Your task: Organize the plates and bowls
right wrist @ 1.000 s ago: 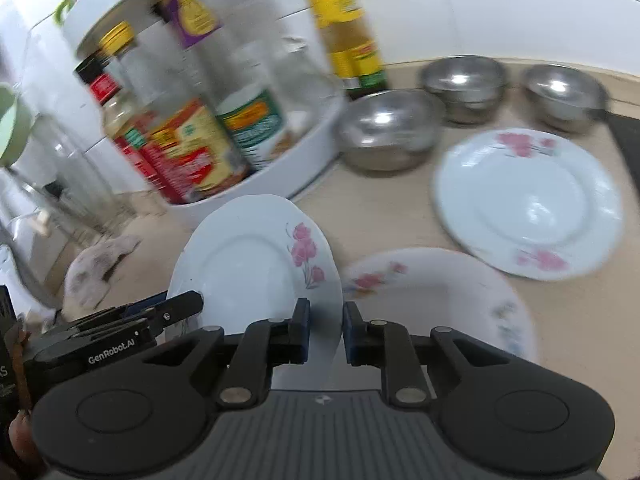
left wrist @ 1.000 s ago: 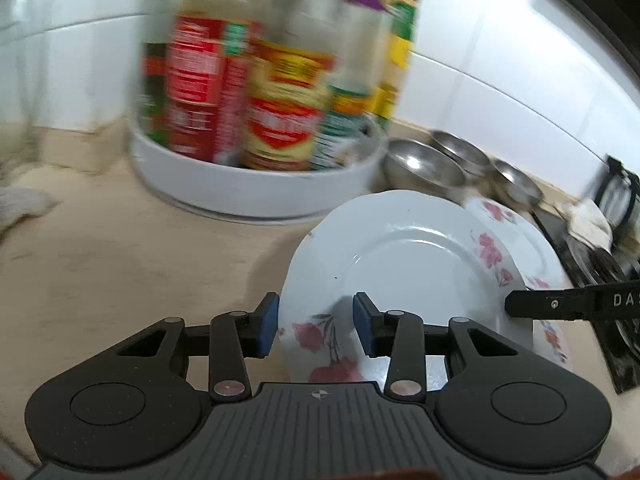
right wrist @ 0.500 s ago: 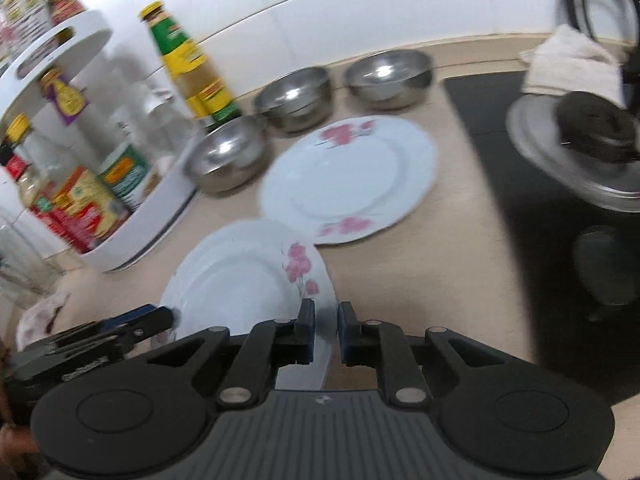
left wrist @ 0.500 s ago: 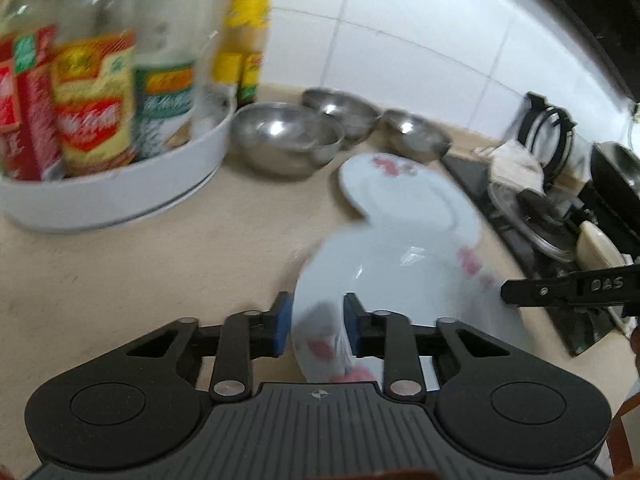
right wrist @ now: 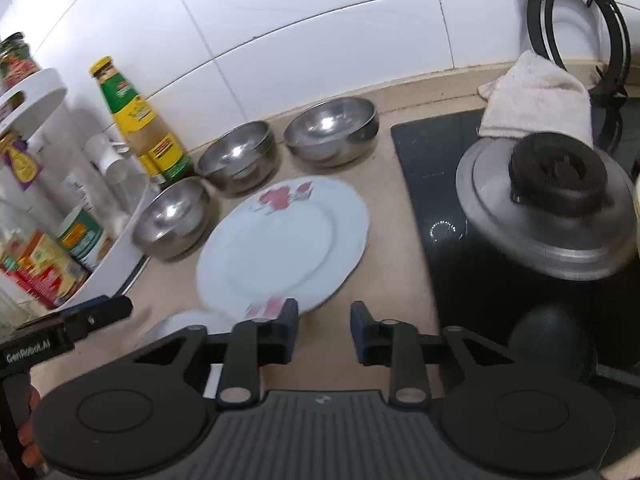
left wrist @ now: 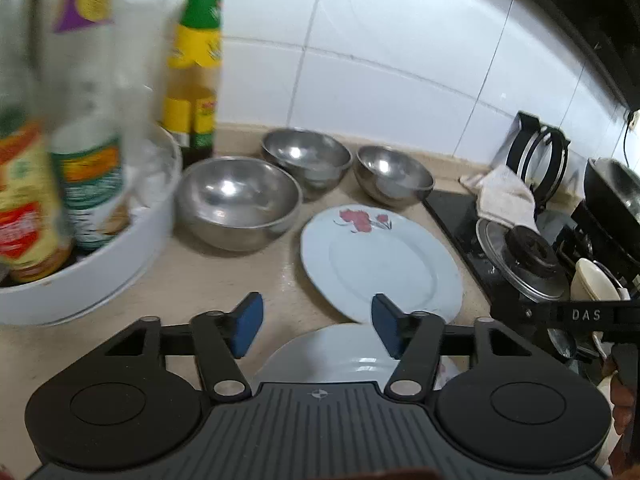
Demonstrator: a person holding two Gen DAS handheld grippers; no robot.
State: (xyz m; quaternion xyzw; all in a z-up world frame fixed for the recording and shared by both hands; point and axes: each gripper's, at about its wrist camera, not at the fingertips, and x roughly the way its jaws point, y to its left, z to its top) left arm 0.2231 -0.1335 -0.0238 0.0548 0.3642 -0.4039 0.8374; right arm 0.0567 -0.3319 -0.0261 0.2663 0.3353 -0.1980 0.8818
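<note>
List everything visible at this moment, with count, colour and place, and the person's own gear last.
Steel bowls: three, silver, along the back of the counter.
Flowered plate: one, white with pink flowers, flat on the counter before the bowls.
Near plate: one, white, close under the left gripper, partly hidden.
Condiment rack: one, white, round, at the left, full of bottles and jars.
Sauce bottle: one, green and yellow label, beside the rack.
Cooktop: one, black, at the right.
Pot lid: one, silver with black knob, on the cooktop.
Cloth: one, white, behind the lid.
Left gripper: black, blue pads, jaws opening, nothing gripped.
Right gripper: black, blue pads, jaws opening, nothing gripped.
</note>
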